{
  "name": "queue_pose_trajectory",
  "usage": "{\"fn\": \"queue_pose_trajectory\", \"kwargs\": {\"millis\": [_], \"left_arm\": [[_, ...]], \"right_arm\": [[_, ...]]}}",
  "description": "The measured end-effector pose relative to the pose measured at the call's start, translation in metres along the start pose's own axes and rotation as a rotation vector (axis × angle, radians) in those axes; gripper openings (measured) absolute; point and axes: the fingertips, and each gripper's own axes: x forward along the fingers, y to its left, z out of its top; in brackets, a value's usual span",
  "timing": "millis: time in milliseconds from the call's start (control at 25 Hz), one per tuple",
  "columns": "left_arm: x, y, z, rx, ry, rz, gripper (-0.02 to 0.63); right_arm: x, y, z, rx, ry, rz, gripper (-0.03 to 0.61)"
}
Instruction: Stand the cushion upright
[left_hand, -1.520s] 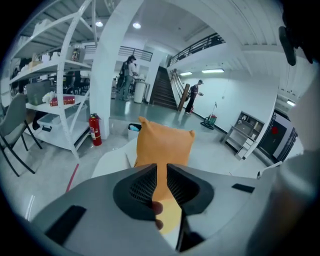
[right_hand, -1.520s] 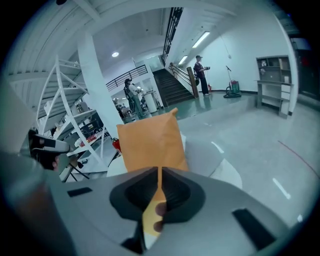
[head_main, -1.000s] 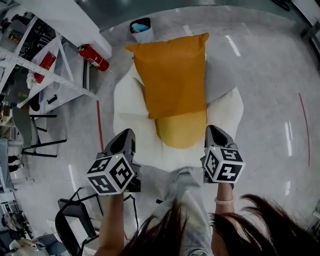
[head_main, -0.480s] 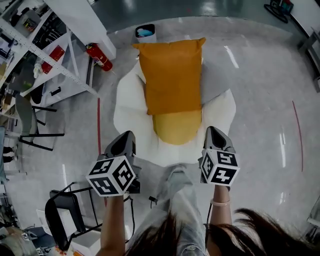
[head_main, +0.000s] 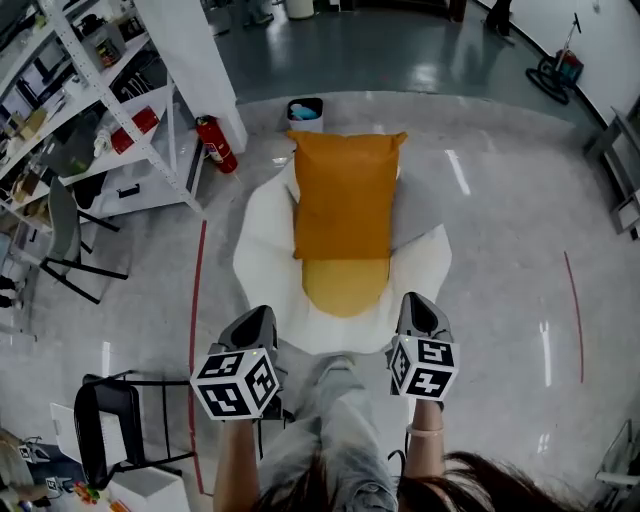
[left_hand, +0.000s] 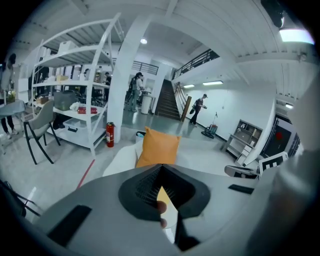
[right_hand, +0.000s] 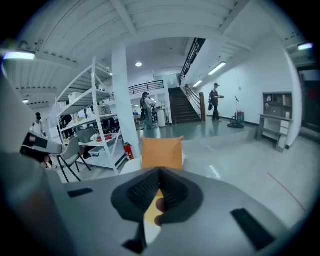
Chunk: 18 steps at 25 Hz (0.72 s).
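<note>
My left gripper (head_main: 254, 318) and right gripper (head_main: 416, 305) have drawn back from the upright orange cushion (head_main: 345, 195); both pairs of jaws closed, empty.

The grey floor (head_main: 500, 250) bears a white seat (head_main: 265, 270), with the orange cushion (head_main: 345, 195) standing on it

**Matt cloth above a glossy floor**

The orange cushion (head_main: 345, 195) is matt cloth, lightly creased. The seat (head_main: 262, 262) has a smooth, matt white cover. The grey floor (head_main: 490, 240) is polished and glossy, mirroring the lights. The left tongs (head_main: 252, 325) and right tongs (head_main: 417, 312) look like matt grey plastic, with ribbed black pads (left_hand: 145, 186). The shelf rack (head_main: 150, 95) looks like white painted metal.
</note>
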Motion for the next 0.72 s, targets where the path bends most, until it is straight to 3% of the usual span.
{"fn": "queue_pose_trajectory", "kwargs": {"millis": [200,520,720], "left_arm": [[-0.043,-0.004,0.006,-0.044,-0.039,0.018,0.000],[-0.098,-0.005,0.027,-0.090,-0.096,0.027,0.000],[-0.130,-0.008,0.028,-0.113,-0.120,-0.011,-0.001]], "right_arm": [[-0.041,0.012,0.013,-0.044,-0.039,0.026,0.015],[-0.101,0.022,0.043,-0.059,-0.080,-0.004,0.015],[-0.140,0.047,0.065,-0.032,-0.169,0.094,0.016]]}}
